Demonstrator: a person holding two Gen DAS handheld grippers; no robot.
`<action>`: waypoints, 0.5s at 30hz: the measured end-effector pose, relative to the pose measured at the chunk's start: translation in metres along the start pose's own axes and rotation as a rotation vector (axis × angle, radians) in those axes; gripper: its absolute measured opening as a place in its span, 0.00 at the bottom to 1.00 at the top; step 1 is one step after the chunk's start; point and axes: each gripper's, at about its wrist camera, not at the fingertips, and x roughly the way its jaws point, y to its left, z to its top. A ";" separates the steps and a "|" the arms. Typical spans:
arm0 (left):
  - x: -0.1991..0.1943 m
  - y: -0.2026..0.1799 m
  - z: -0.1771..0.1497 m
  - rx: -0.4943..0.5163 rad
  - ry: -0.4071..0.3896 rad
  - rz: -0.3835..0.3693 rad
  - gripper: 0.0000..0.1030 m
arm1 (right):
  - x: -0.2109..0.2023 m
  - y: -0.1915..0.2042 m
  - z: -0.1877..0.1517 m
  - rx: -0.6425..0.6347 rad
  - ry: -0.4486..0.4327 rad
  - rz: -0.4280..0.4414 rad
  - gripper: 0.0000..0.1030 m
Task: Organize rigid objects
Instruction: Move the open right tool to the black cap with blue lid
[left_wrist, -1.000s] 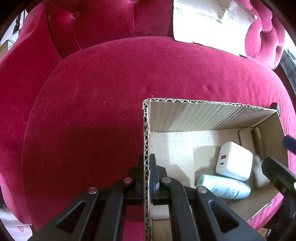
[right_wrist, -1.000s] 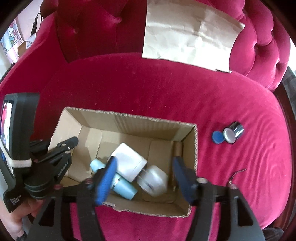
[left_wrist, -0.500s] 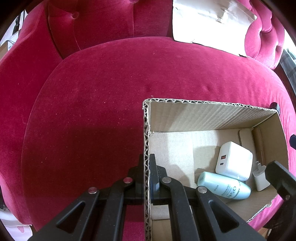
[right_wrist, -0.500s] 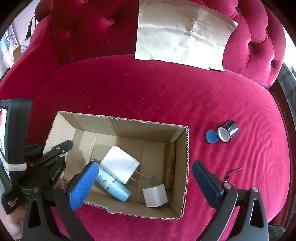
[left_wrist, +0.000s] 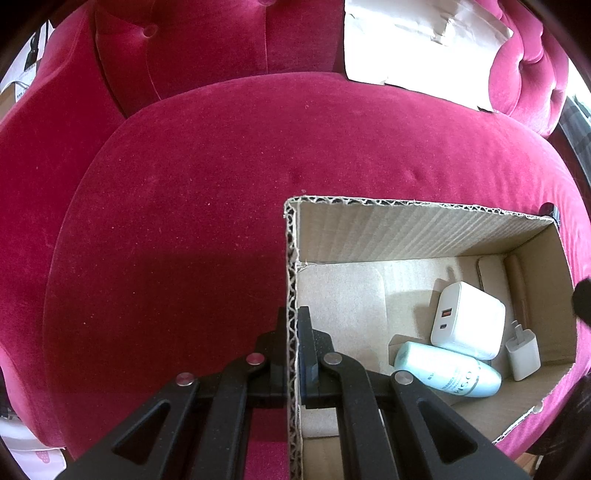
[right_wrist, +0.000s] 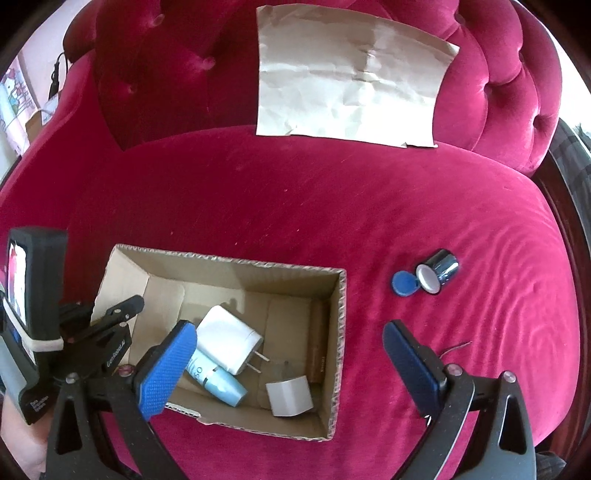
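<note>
Box part-filled; two pieces left out on the cushion.
In box (right_wrist: 341, 332): big charger (right_wrist: 229, 338), small plug (right_wrist: 290, 397), bottle (right_wrist: 218, 380). My left gripper (left_wrist: 293, 354) clamps the box's left wall; my right gripper (right_wrist: 288, 369) gapes empty. Far right: metal cap (right_wrist: 439, 271), blue disc (right_wrist: 404, 283).

A crimson velvet sofa (right_wrist: 295, 206) fills the scene, its tufted backrest (right_wrist: 177, 70) far, under bright daylight.

left wrist: close, steeply down | right wrist: higher | shared: cardboard box (left_wrist: 424, 236)
</note>
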 end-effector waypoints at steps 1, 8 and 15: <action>0.001 -0.001 -0.001 0.000 0.000 0.000 0.03 | -0.001 -0.004 0.002 0.006 -0.004 -0.003 1.00; 0.001 -0.002 0.000 -0.003 -0.002 0.000 0.03 | -0.006 -0.032 0.010 0.043 -0.024 -0.013 1.00; 0.003 -0.004 -0.001 0.006 -0.004 0.006 0.03 | -0.005 -0.066 0.018 0.084 -0.038 -0.048 1.00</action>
